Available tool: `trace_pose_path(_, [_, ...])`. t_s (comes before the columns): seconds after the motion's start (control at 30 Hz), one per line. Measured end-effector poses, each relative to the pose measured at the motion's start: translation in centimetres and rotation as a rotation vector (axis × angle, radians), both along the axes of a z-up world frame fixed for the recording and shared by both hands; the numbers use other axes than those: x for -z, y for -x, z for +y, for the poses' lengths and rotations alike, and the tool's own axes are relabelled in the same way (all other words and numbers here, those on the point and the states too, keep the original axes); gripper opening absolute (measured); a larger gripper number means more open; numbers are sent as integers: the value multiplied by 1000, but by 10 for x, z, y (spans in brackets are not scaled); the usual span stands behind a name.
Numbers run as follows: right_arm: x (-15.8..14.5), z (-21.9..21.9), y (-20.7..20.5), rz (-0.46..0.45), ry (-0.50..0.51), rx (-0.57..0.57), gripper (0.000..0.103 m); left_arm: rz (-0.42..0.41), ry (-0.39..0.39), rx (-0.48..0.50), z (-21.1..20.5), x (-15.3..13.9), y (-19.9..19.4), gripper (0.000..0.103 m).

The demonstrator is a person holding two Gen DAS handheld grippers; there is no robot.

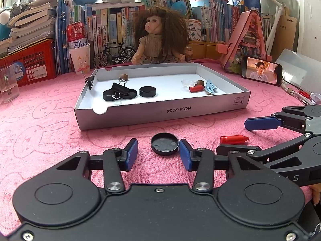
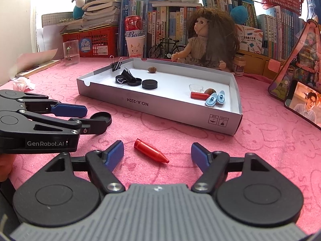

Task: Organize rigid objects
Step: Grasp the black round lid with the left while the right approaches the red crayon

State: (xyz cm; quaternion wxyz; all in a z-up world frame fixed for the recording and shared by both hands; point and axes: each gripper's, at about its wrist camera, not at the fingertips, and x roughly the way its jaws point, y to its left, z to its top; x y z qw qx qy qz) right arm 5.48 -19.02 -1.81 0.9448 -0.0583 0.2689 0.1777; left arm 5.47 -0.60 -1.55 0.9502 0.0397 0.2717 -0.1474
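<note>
L tongs (image 1: 158,154) are seen low over the pink cloth on the desk (image 1: 50,136), with the upturned black cap (image 1: 165,143) between the blue pads. The right pad looks to be at the cap's rim; a gap is left at the other pad (image 1: 132,153), so the jaws are part-open and nothing is gripped yet. R tongs (image 2: 156,155) are held wide open, empty, w/ the red crayon-like piece (image 2: 151,153) lying between and just ahead of the pads, untouched.

The white cardboard tray (image 1: 160,112) is set beyond both, already holding black caps (image 1: 147,91), a binder clip (image 1: 118,87), a 2nd red piece (image 1: 197,88), small blue toy shoes (image 1: 210,87), nuts, and a clear dish.

Step in hand, as judged: cap to be pinched by L. For a clean grip, tongs should be centred so both pads meet the rim together; otherwise the cap is likely pushed sideways on the cloth. Pads should be kept low, at the wall of the cap, not above its lip. Since the cap is shallow and rigid, light squeeze is enough. R tongs are close by, so the lift is best taken straight up, then forward to the tray's cap group.
</note>
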Motion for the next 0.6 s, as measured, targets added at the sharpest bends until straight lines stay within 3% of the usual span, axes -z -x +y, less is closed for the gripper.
trace_pose_path(0.13, [0, 1, 1, -7, 6, -6, 81, -2, 0, 7, -1, -1, 1, 35])
trace_pose_path(0.4, [-2, -3, 8, -9, 27, -18, 81, -3, 3, 12, 0, 0, -1, 34])
trace_pose_path(0.6, [-5, -19, 11, -7, 55, 48, 81, -4, 4, 11, 0, 0, 0, 34])
